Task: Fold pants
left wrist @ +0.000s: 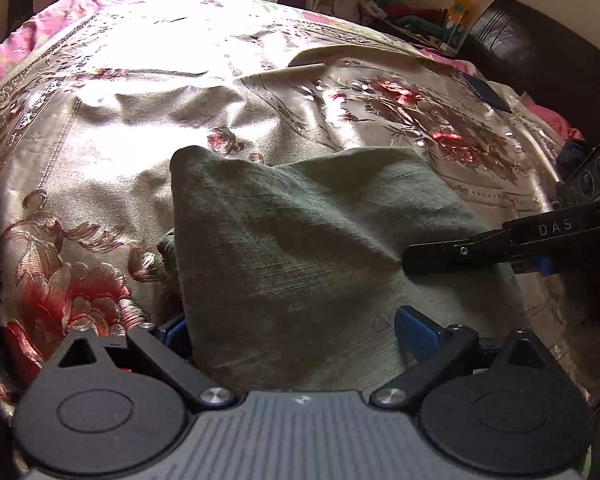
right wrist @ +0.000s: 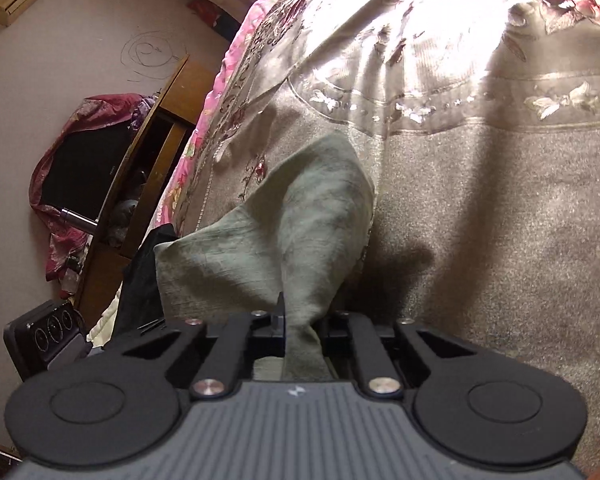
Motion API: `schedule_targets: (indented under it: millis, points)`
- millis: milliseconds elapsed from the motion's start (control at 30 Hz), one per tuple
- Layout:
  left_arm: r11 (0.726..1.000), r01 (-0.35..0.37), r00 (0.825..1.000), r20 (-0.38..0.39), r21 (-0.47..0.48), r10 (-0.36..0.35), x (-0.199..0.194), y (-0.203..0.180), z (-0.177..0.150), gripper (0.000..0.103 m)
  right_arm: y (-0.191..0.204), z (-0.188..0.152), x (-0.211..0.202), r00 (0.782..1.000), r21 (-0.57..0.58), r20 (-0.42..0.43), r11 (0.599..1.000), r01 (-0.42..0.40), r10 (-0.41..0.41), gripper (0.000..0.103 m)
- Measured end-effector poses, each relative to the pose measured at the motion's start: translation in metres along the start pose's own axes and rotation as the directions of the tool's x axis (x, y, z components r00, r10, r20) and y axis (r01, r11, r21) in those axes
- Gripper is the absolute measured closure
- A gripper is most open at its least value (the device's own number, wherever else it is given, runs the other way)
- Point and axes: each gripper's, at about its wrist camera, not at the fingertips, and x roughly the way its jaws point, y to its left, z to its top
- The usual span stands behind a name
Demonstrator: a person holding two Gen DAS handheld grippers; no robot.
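Observation:
Grey-green pants [left wrist: 300, 220] lie bunched on a floral bedspread [left wrist: 140, 120]. In the left wrist view my left gripper [left wrist: 292, 324] stands open, its blue pads [left wrist: 416, 328] wide apart, with the near end of the pants lying between them and covering most of the left finger. My right gripper [left wrist: 408, 258] comes in from the right, shut on a fold at the pants' right edge. In the right wrist view the right gripper [right wrist: 300, 328] pinches a gathered strip of the pants [right wrist: 300, 208], which rise from it in a raised fold over the bedspread [right wrist: 480, 200].
A dark headboard [left wrist: 540, 48] and a cluttered shelf stand at the bed's far right. A dark flat object [left wrist: 486, 92] lies on the bedspread. A wooden cabinet [right wrist: 156, 140] and a black garment [right wrist: 140, 272] are beside the bed's edge.

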Motion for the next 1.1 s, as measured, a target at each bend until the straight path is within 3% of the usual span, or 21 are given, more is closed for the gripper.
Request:
schedule_targets:
  millis: [167, 300, 467, 567, 700, 900, 1000, 1100]
  points:
    - [0.991, 0.129, 0.992, 0.010, 0.047, -0.129, 0.015, -0.043, 0.023, 0.000, -0.019, 0.007, -0.058, 0.996, 0.015, 0.048, 0.997, 0.074, -0.075, 0.095]
    - [0.981, 0.147, 0.988, -0.055, 0.125, -0.141, 0.058, -0.086, 0.036, 0.000, -0.046, 0.026, -0.089, 0.980, 0.028, 0.070, 0.983, 0.182, -0.184, 0.095]
    - [0.952, 0.220, 0.975, -0.082, 0.211, -0.207, 0.087, -0.143, 0.040, 0.000, -0.074, 0.043, -0.120, 0.943, -0.014, 0.051, 0.944, 0.331, -0.330, 0.094]
    - [0.943, 0.241, 0.970, -0.088, 0.230, -0.227, 0.100, -0.164, 0.041, 0.000, -0.090, 0.044, -0.135, 0.936, 0.021, 0.063, 0.938, 0.345, -0.345, 0.094]
    - [0.944, 0.203, 0.979, -0.090, 0.261, -0.186, 0.101, -0.166, 0.035, 0.000, -0.092, 0.032, -0.134, 0.932, 0.017, 0.102, 0.937, 0.348, -0.348, 0.089]
    - [0.961, 0.208, 0.977, -0.082, 0.185, -0.195, 0.086, -0.148, 0.034, 0.000, -0.097, 0.029, -0.133, 0.938, 0.075, 0.137, 0.947, 0.312, -0.319, 0.088]
    - [0.967, 0.168, 0.986, -0.055, 0.189, -0.160, 0.074, -0.144, 0.028, 0.000, -0.091, 0.027, -0.145, 0.912, 0.048, 0.163, 0.926, 0.375, -0.378, 0.083]
    - [0.969, 0.078, 0.997, -0.018, 0.235, -0.076, 0.062, -0.145, 0.022, 0.000, -0.074, 0.024, -0.158, 0.849, -0.007, 0.221, 0.870, 0.493, -0.480, 0.073]
